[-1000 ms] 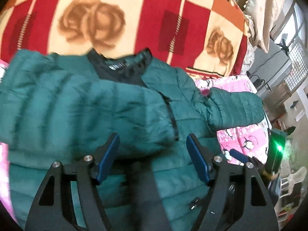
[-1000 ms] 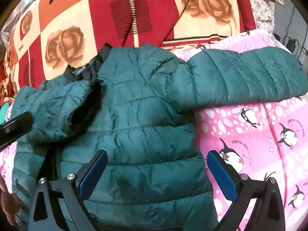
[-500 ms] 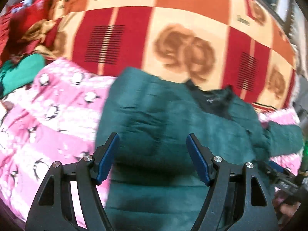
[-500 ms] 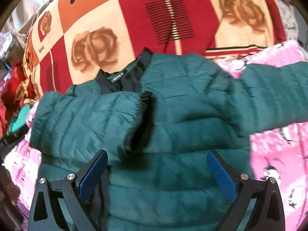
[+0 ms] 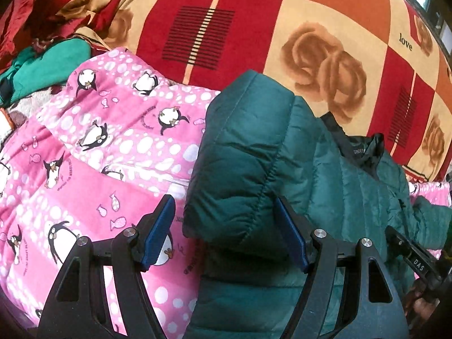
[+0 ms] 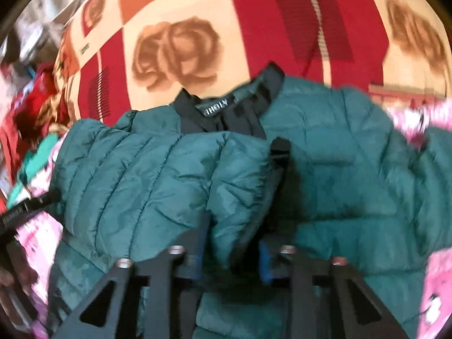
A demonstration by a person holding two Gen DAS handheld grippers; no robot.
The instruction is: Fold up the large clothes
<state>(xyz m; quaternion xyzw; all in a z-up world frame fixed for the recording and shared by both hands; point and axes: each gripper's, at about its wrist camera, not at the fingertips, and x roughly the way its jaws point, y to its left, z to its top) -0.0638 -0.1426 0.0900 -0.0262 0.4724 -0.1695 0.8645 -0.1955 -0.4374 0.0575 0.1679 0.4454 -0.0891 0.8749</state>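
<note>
Dark green quilted puffer jacket (image 5: 248, 175) lies on the pink penguin-print fleece blanket (image 5: 93, 152), black collar (image 6: 231, 110) toward the red-and-cream rose-patterned blanket (image 5: 282, 28) behind it; one sleeve (image 6: 158, 180) is folded across the jacket's chest; left gripper (image 5: 226, 233) sits at the jacket's folded shoulder edge, jaws wide apart, the padded fold between them without being pinched; right gripper (image 6: 231, 257) sits at the folded sleeve's cuff end, jaws drawn close around the cuff fabric, view blurred; bright green garment (image 5: 45, 65) lies beyond the pink blanket, well apart from the jacket.
</note>
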